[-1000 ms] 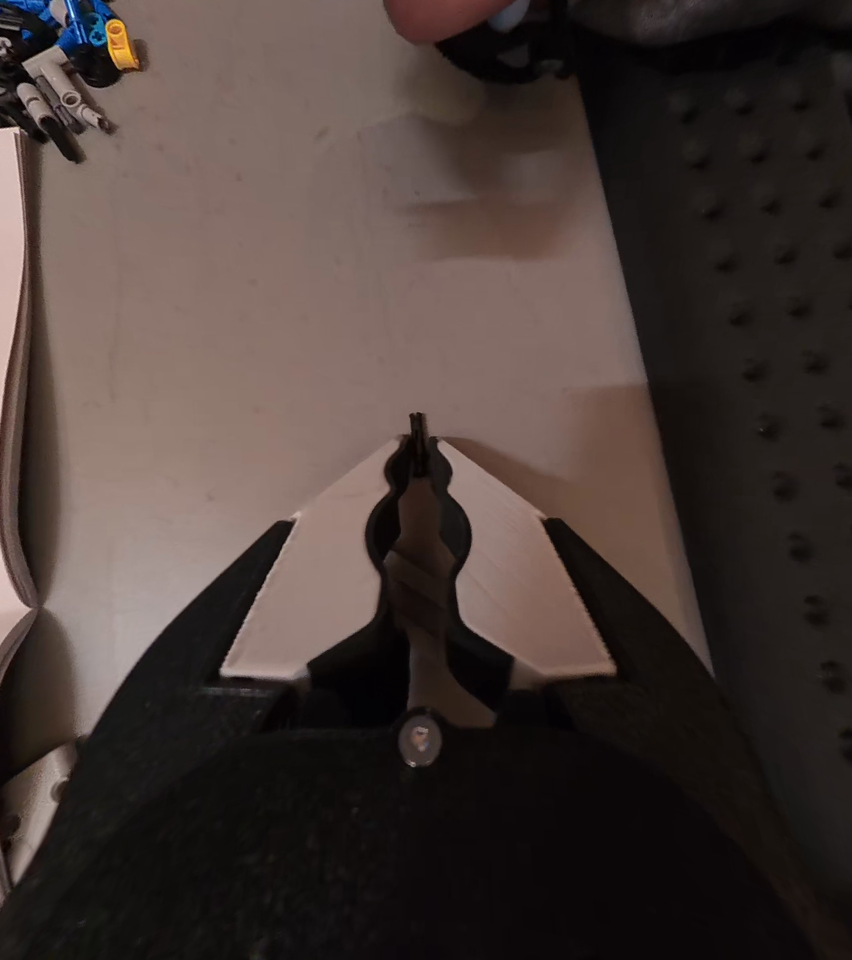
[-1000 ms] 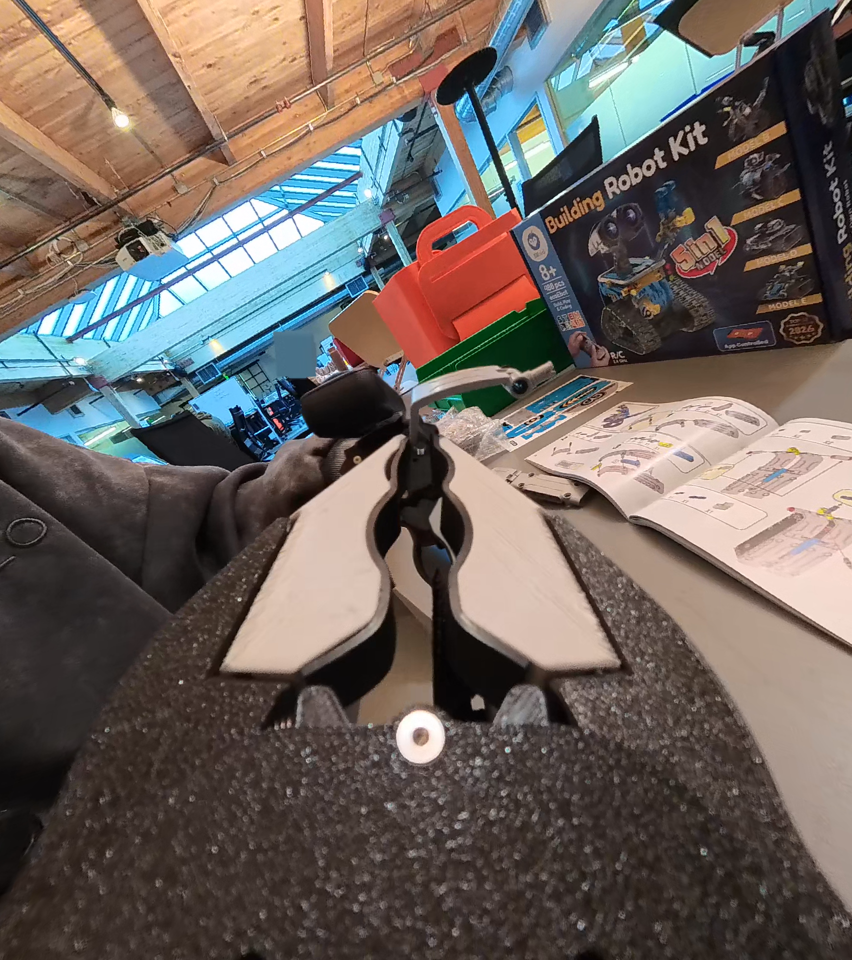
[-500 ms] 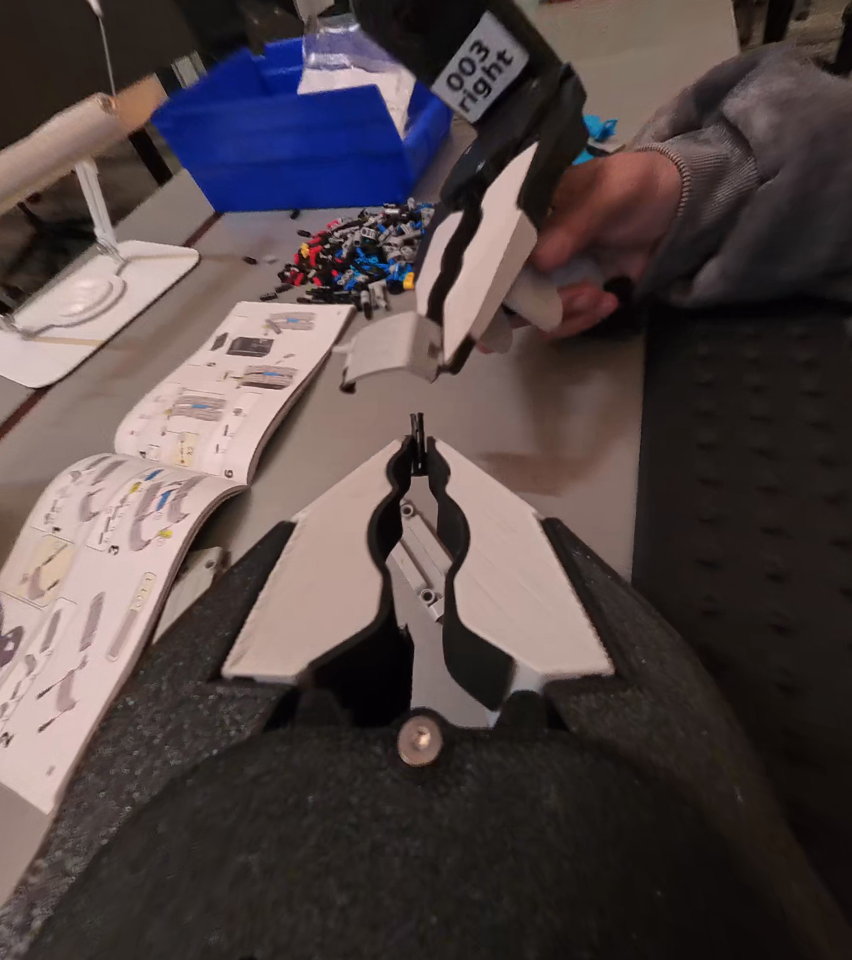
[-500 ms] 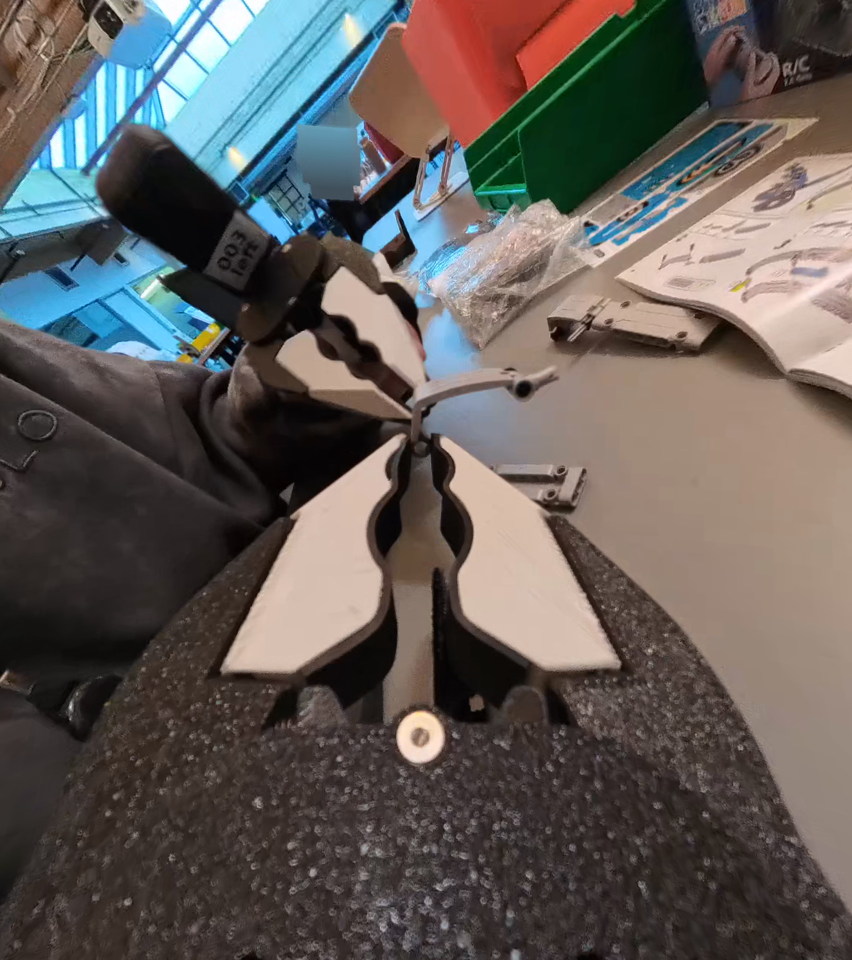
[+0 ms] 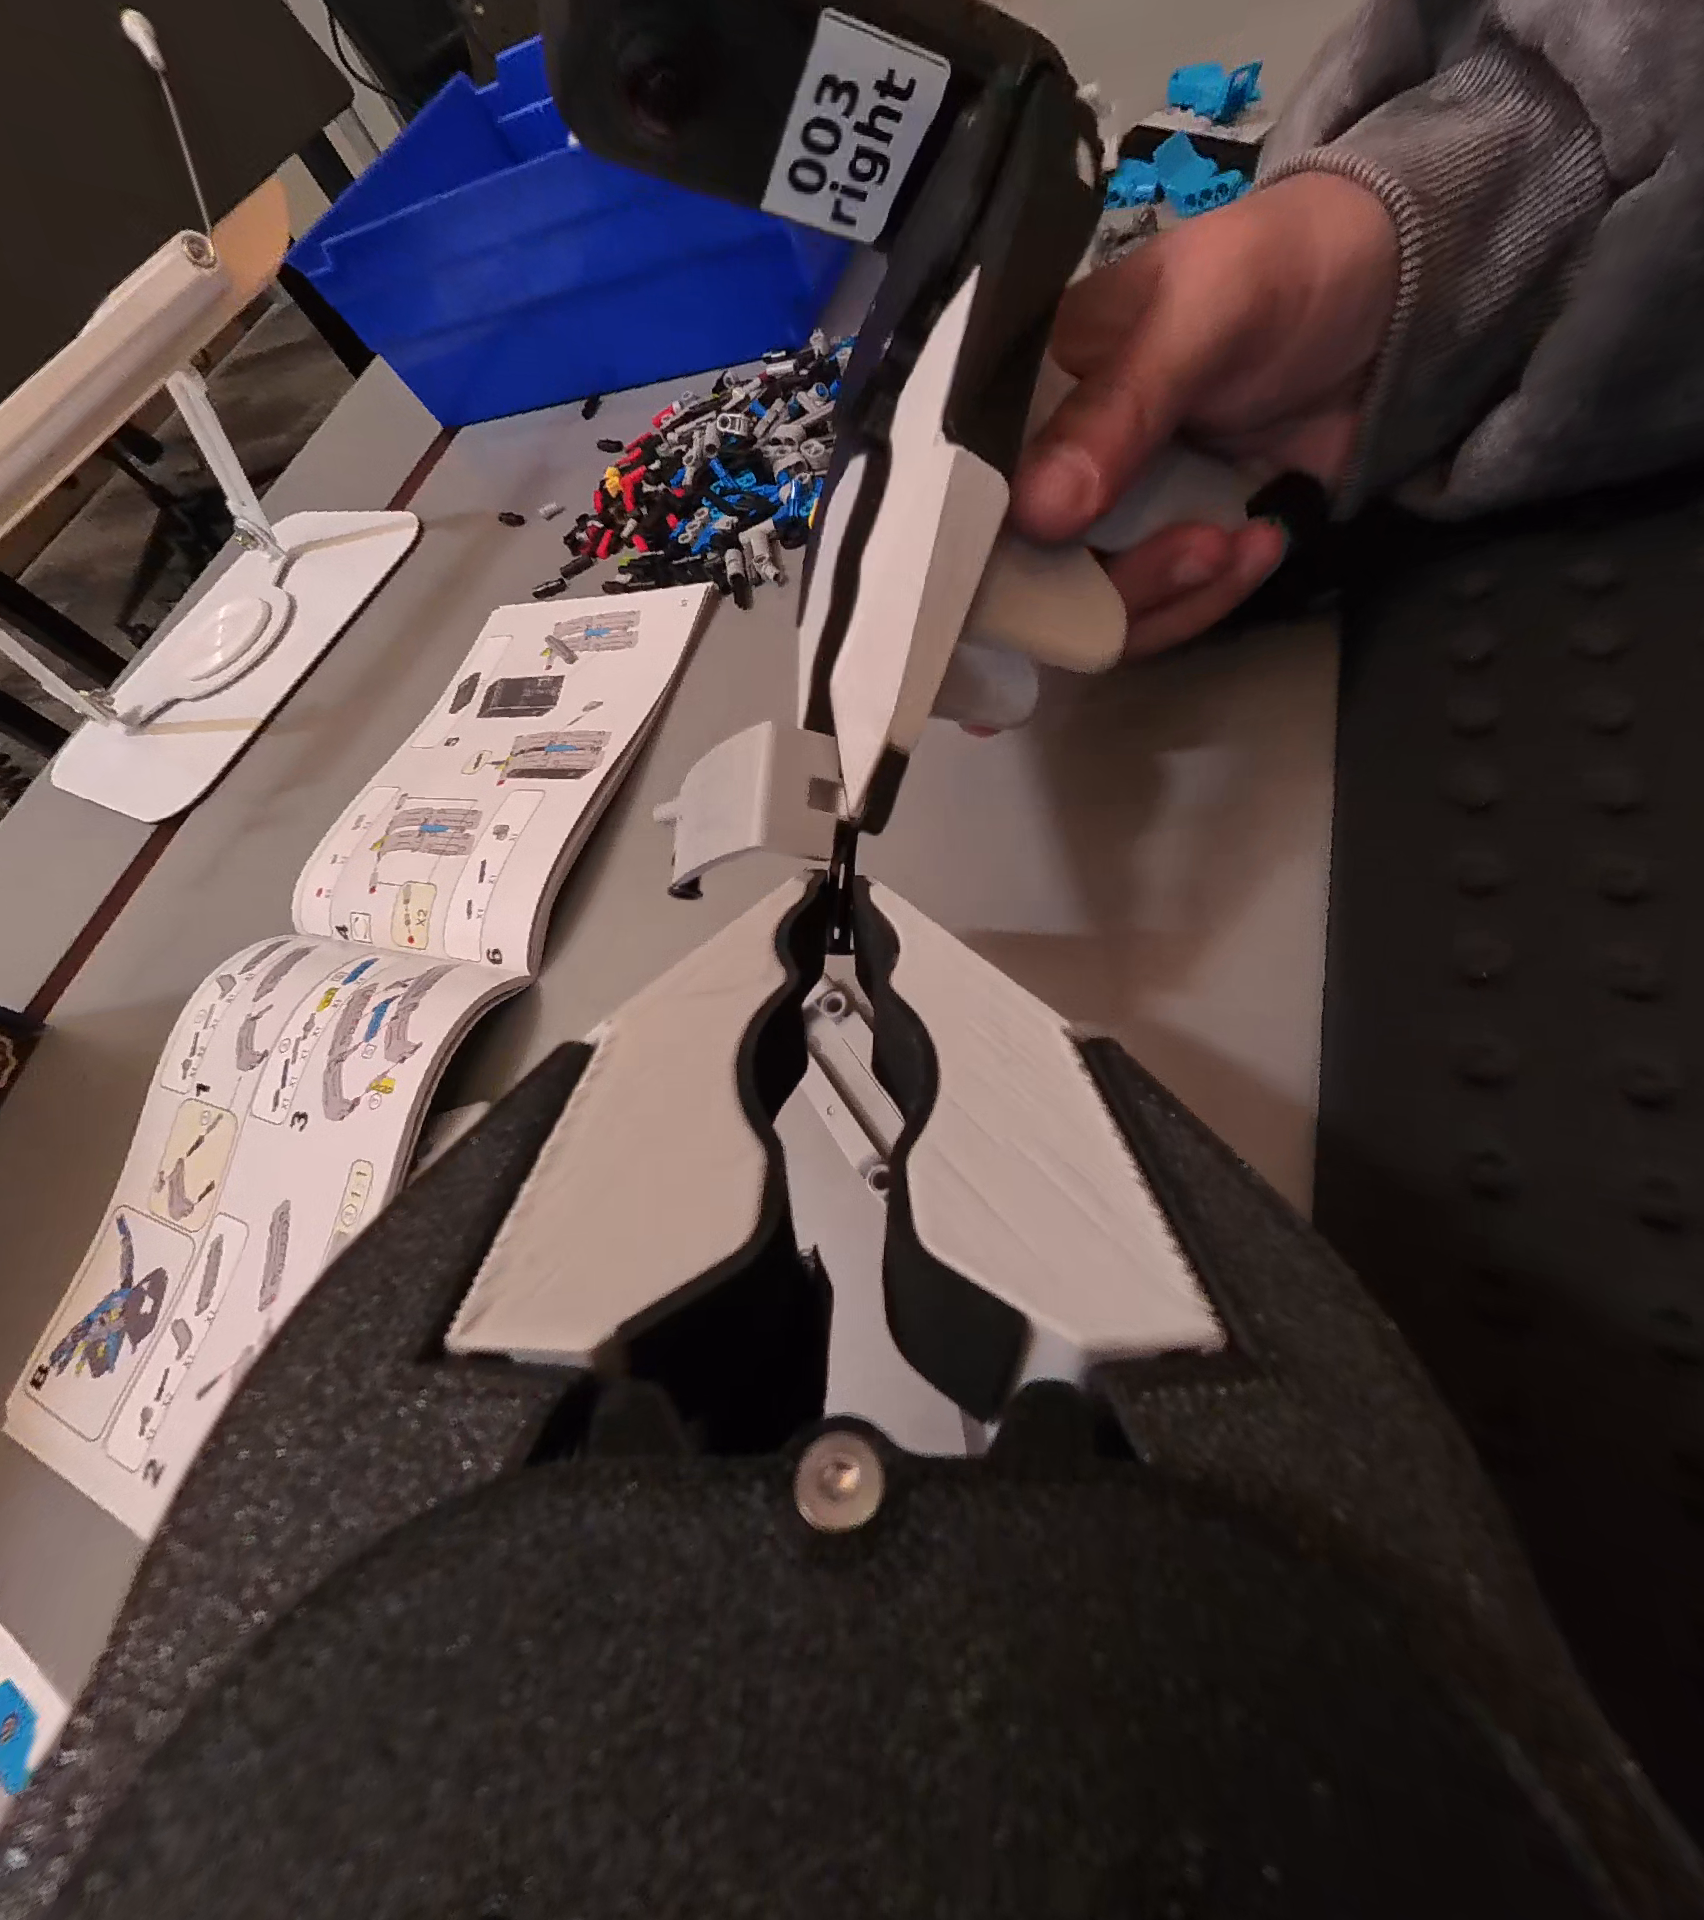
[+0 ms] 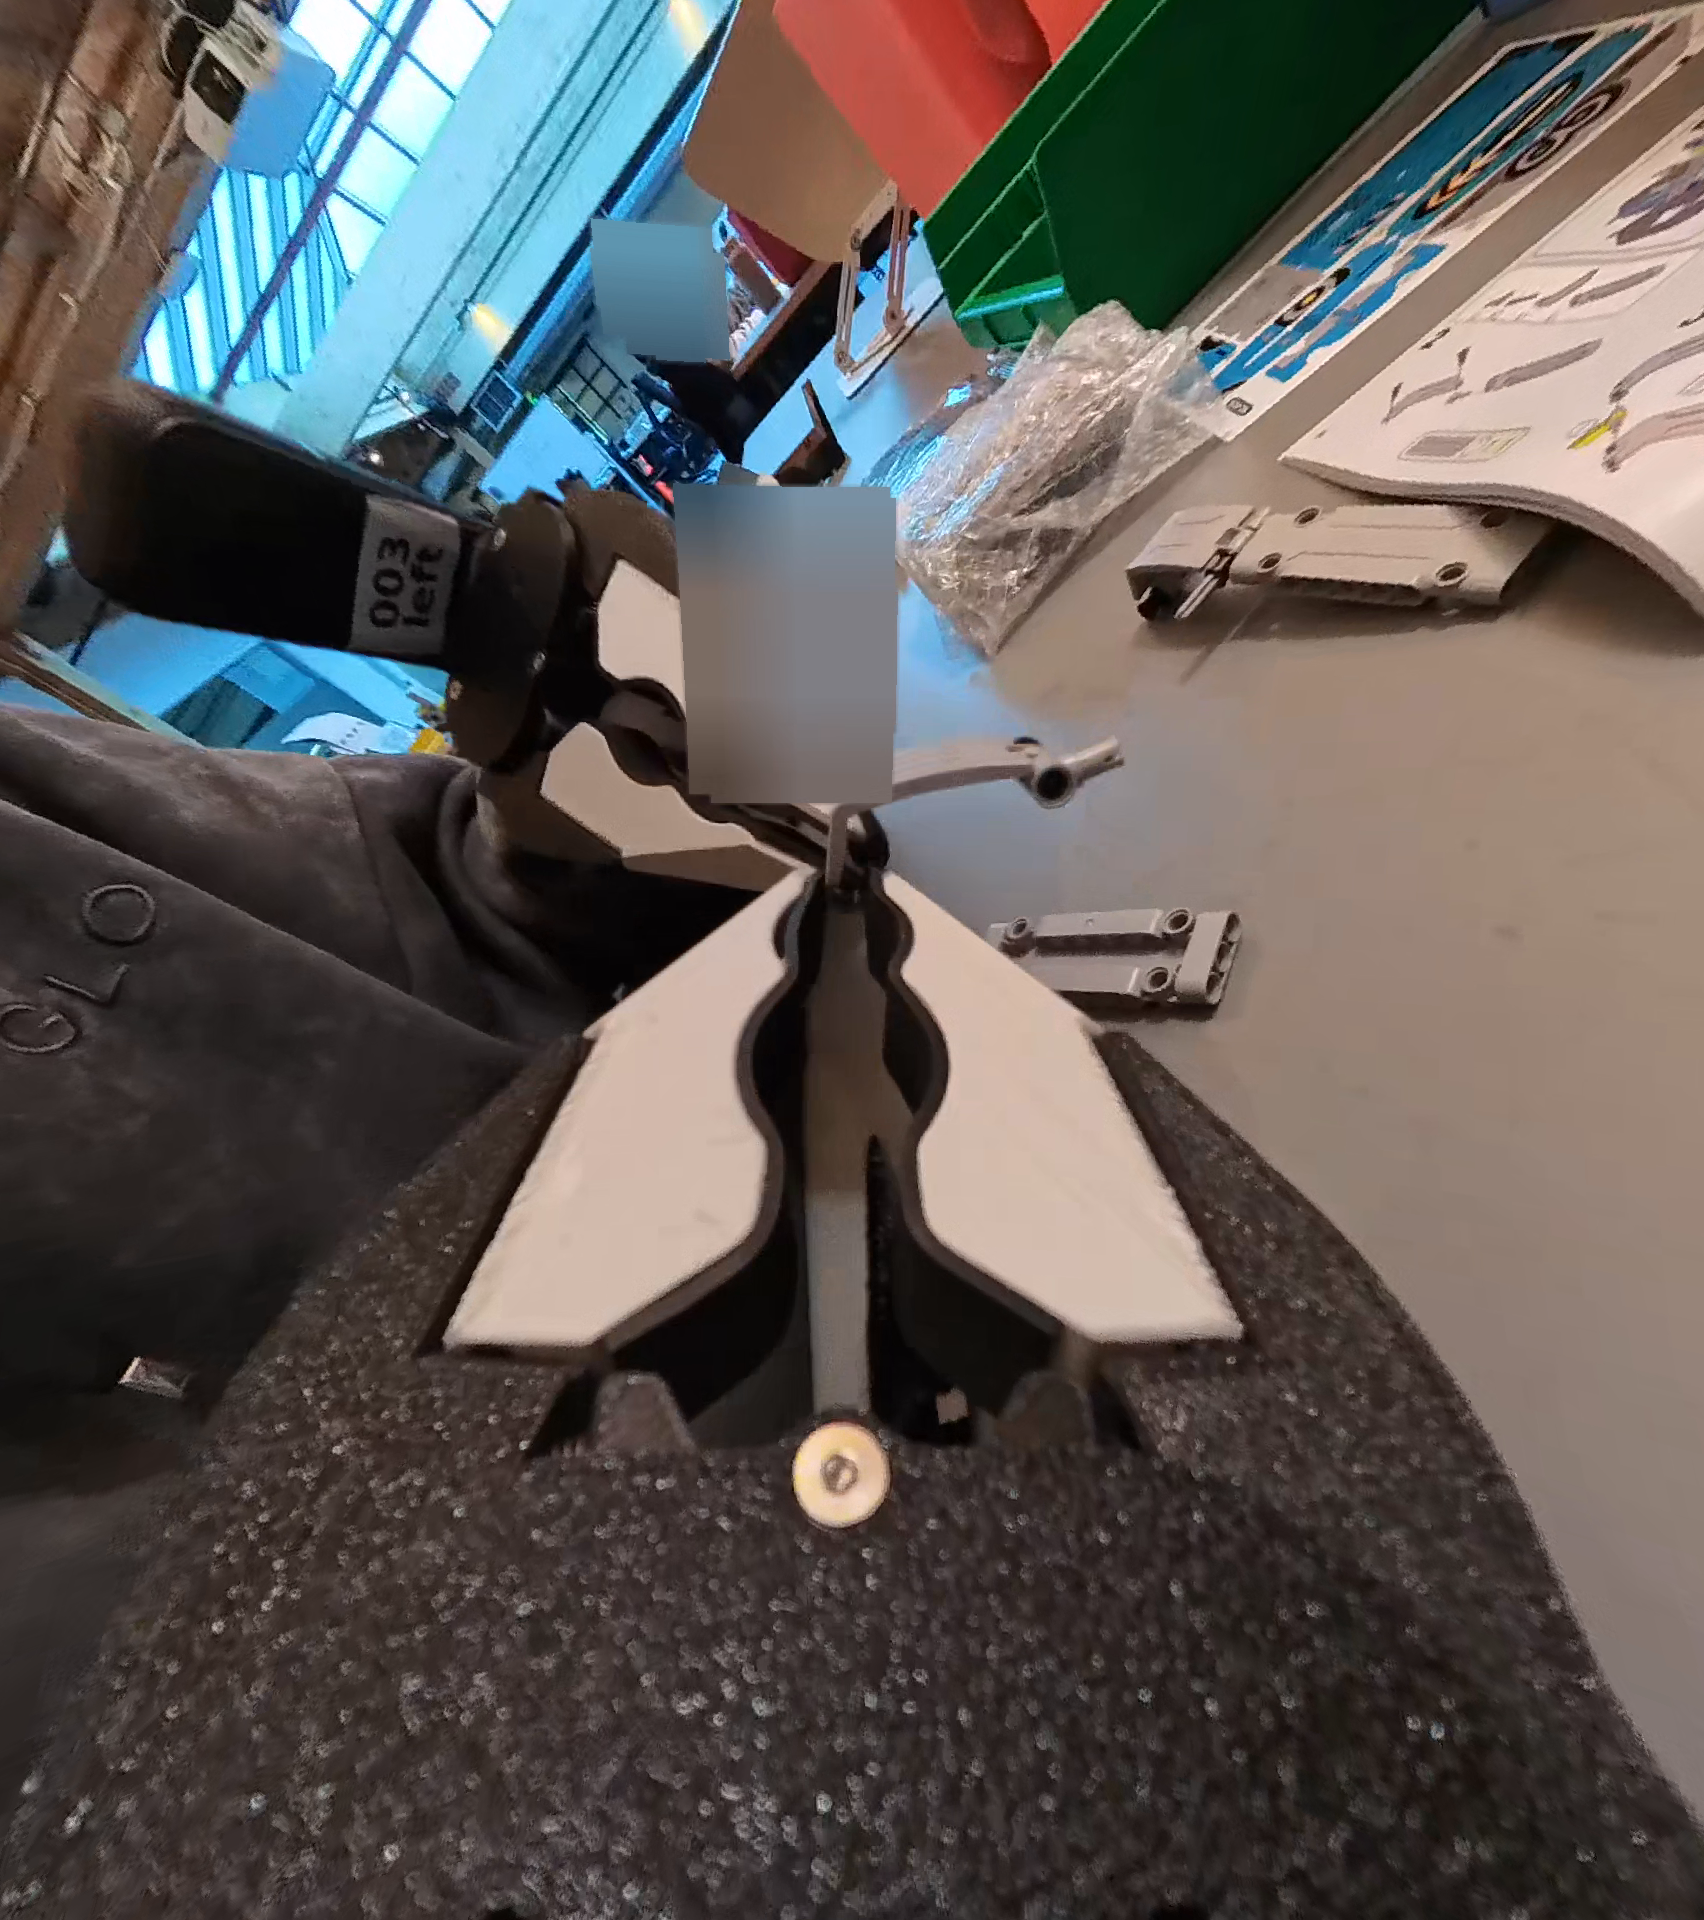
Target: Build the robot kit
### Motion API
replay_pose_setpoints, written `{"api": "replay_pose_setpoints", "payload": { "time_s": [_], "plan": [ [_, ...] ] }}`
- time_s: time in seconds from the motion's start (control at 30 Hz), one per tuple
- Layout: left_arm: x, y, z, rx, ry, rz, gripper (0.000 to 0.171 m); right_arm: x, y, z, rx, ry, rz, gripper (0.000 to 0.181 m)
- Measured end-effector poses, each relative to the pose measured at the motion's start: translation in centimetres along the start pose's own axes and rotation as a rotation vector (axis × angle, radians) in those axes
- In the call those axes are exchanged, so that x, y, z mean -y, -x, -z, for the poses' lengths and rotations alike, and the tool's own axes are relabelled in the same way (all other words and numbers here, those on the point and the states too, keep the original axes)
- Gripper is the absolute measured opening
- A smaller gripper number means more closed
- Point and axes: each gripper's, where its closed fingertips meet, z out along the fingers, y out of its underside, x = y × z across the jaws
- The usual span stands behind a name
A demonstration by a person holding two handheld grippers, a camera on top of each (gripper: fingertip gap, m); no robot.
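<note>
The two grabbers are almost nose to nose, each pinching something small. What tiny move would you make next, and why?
Probably ease the left gripper slightly forward. It is shut on a small black peg, whose tip sits right at the grey curved piece that the right gripper holds. They look nearly lined up, so only a short, slow push seems needed; I cannot tell whether the peg has entered a hole.

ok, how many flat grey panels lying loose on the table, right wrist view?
2. One longer grey panel beside the open booklet; one shorter grey panel nearer the camera. More may be hidden.
</note>
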Motion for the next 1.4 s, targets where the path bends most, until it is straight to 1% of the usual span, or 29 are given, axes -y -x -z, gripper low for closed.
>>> {"api": "replay_pose_setpoints", "payload": {
  "time_s": [0.1,0.23,0.37,0.5,0.57,0.7,0.8,0.87,0.9,1.0,1.1,1.2,1.3,1.4],
  "plan": [
    [0.1,0.0,0.0,-0.015,-0.006,0.037,0.003,0.1,-0.1,0.0,-0.019,-0.002,0.035,0.005],
    [-0.3,-0.4,-0.1,-0.047,-0.001,0.062,0.002,-0.5,-0.2,-0.1,-0.071,0.037,0.165,0.006],
    [-0.3,-0.9,-0.2,-0.057,0.012,0.036,0.002,-1.0,-0.1,-0.1,-0.082,0.072,0.226,0.006],
    [-1.1,-1.7,-0.3,-0.103,0.061,0.020,0.001,-2.1,-0.3,-0.4,-0.129,0.150,0.328,0.005],
    [-1.1,-2.3,0.0,-0.169,0.045,0.077,0.001,-2.5,0.0,-0.5,-0.121,0.170,0.410,0.006],
    [-0.4,-3.0,0.6,-0.276,-0.007,0.165,0.001,-2.9,1.3,-0.5,-0.032,0.170,0.403,0.006],
    [-0.4,-3.2,0.7,-0.325,-0.022,0.251,0.001,-2.9,1.5,-0.6,-0.041,0.165,0.453,0.006],
    [0.1,-3.5,0.8,-0.388,-0.058,0.348,0.001,-2.6,2.0,-0.6,-0.037,0.149,0.498,0.005],
    [0.0,-3.4,0.7,-0.391,-0.057,0.367,0.001,-2.5,1.9,-0.6,-0.054,0.148,0.512,0.005],
    [-1.8,-4.0,0.1,-0.385,0.038,0.315,0.001,-4.1,0.6,-1.0,-0.117,0.250,0.545,0.006],
    [-2.5,-4.1,-0.2,-0.387,0.070,0.311,0.001,-4.5,-0.1,-1.1,-0.152,0.286,0.559,0.006],
    [-3.5,-4.2,-0.4,-0.381,0.116,0.287,0.001,-5.7,-1.2,-1.1,-0.186,0.362,0.544,0.006],
    [-3.9,-4.3,-0.5,-0.381,0.130,0.280,0.001,-5.9,-1.4,-1.2,-0.188,0.375,0.527,0.006],
    [-3.4,-4.2,-0.5,-0.383,0.105,0.288,0.002,-5.1,-1.0,-1.1,-0.176,0.331,0.522,0.006]
  ]
}}
